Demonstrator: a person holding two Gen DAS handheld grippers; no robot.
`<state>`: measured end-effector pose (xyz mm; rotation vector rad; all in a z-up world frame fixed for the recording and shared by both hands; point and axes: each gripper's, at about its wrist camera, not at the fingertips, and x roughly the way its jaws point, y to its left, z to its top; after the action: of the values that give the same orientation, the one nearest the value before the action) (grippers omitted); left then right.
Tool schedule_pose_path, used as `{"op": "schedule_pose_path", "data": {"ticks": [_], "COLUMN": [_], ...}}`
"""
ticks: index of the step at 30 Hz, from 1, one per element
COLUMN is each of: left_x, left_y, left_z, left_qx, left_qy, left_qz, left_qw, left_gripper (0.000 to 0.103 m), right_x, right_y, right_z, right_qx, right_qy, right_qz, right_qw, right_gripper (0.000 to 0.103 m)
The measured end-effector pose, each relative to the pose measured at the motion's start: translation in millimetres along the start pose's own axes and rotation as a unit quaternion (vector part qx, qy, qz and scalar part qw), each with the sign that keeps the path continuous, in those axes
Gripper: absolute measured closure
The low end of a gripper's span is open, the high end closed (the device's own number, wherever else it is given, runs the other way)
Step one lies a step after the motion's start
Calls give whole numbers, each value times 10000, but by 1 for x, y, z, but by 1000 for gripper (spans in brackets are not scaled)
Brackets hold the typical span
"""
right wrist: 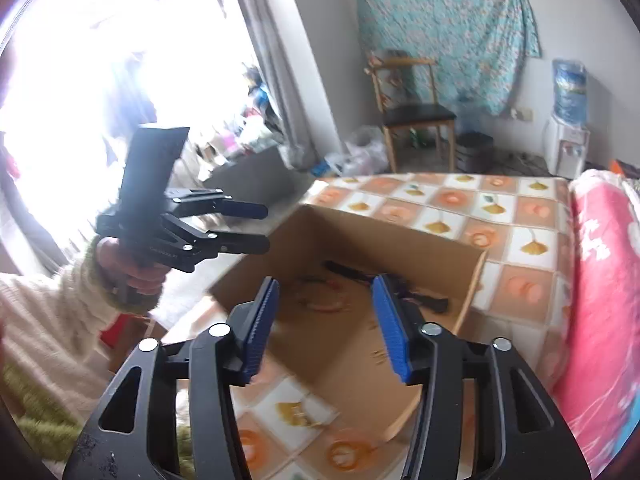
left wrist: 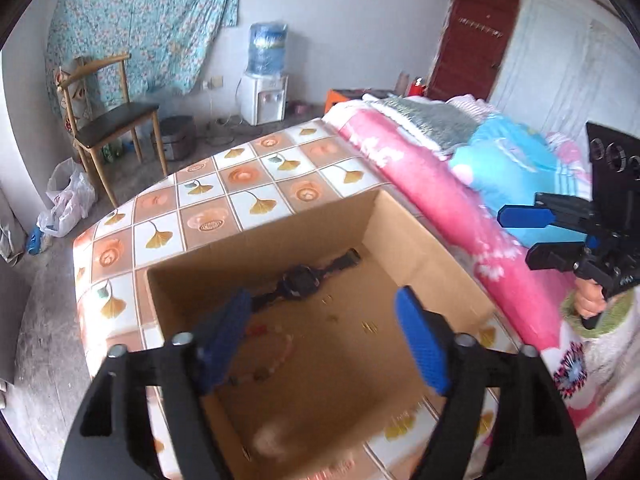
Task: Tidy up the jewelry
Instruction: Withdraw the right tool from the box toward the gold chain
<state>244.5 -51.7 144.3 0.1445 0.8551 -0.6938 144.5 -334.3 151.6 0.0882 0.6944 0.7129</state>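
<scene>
With both pairs of blue-padded black tongs, left (left wrist: 324, 340) and right (right wrist: 326, 328), released and empty above the open brown cardboard box (left wrist: 420, 232) on the tiled-pattern bench (left wrist: 248, 176), we should leave the black wristwatch (left wrist: 304, 278) and pale beaded bracelet (left wrist: 276, 354) lying untangled inside.

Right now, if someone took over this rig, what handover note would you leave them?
Left tongs: open, empty, above the box.
Right tongs: open, empty, also above the box.
In the box: a black watch at the back, a bead bracelet nearer the front.
Done: both pieces lie in the box.
Left: no other jewelry shows on the table; check around it.
</scene>
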Motion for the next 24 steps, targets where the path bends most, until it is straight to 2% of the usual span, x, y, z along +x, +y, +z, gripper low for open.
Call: {"op": "schedule_pose_path", "data": {"ticks": [2,5,8,10,13,15,19,22,24], "left_x": [-23,-41,-46,-32,-3,14,42,61,68], "left_y": [-7,-14,-19,-24,-37,-47,-70,-89,-96], "left_z": [-26,-60,-99,-126,-152,-163,-174,-178,-183], "left_qx": [44,57,-189,-425,-474,-427,-198,165,323], "left_qy": [-67,-75,-154,82,380,491,498,576,580], "left_qz": [-131,-104,-468,-665,-457,-346,-126,184,249], "left_qw": [9999,9999,9986,9968,9971,9973,9985,9980,9975], "left_gripper": [18,9,6,6,6,6,6,6,6], "right_x": [-10,-8,11,28,54,63,74,81,92], "right_y": [13,31,33,26,8,4,2,7,11], "right_z": [-24,-59,-97,-117,-148,-152,-149,-147,-149], "right_qx": [89,298,925,1366,2053,2206,2128,2029,1844], "right_qy": [-105,82,343,515,800,878,960,1023,1098], "right_qz": [215,398,493,311,-72,-488,-1235,-1380,-1517], "right_qw": [9997,9987,9939,9888,9754,9702,9645,9640,9648], "right_gripper": [48,44,43,43,55,60,68,72,72]}}
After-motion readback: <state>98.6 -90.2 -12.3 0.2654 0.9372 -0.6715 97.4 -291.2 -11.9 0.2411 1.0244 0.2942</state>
